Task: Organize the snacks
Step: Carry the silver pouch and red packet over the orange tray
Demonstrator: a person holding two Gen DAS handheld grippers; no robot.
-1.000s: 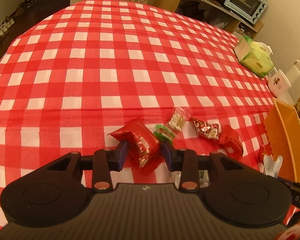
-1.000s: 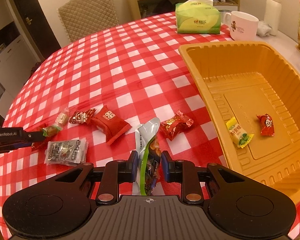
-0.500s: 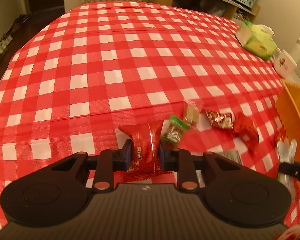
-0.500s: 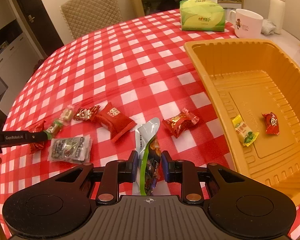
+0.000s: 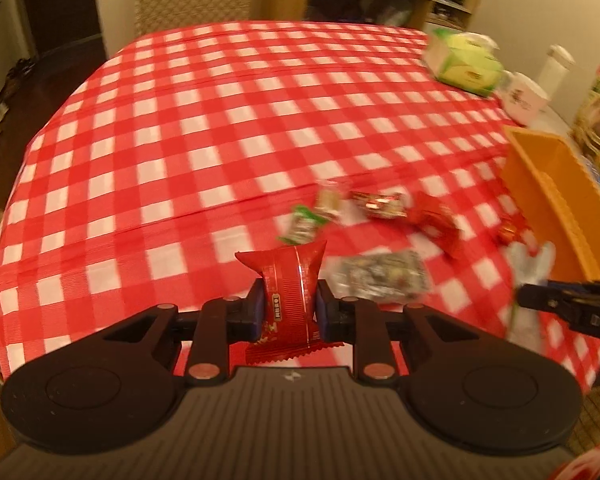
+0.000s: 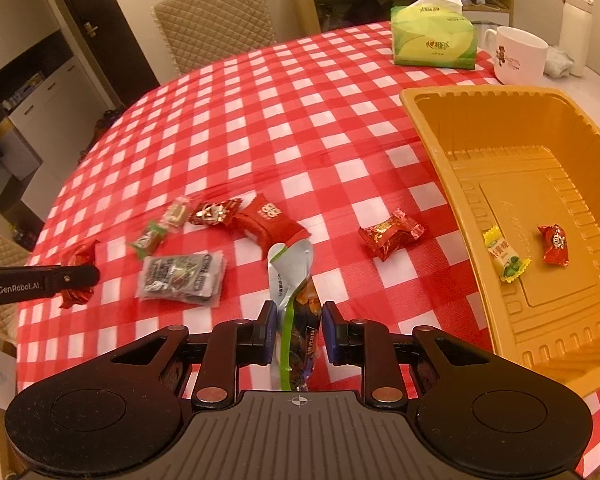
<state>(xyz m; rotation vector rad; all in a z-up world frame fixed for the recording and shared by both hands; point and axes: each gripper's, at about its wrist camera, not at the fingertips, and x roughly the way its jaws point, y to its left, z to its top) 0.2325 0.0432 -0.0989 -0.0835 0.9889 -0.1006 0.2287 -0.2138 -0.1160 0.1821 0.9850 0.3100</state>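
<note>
My left gripper is shut on a red snack packet, held a little above the checked cloth. In the right wrist view the same gripper shows at the far left with that packet. My right gripper is shut on a silver and green pouch that stands upright between the pads. The orange tray lies to its right and holds a yellow-green candy and a red candy. Several loose snacks lie on the cloth, among them a grey packet, a red packet and a red candy.
A green tissue box, a white mug and a white bottle stand behind the tray. A quilted chair is at the table's far side, with a shelf beyond it. The table's rounded edge drops off at left.
The left gripper closed on the red packet, lifted it off the cloth and swung toward the tray. The right gripper kept hold of the pouch and barely moved.
</note>
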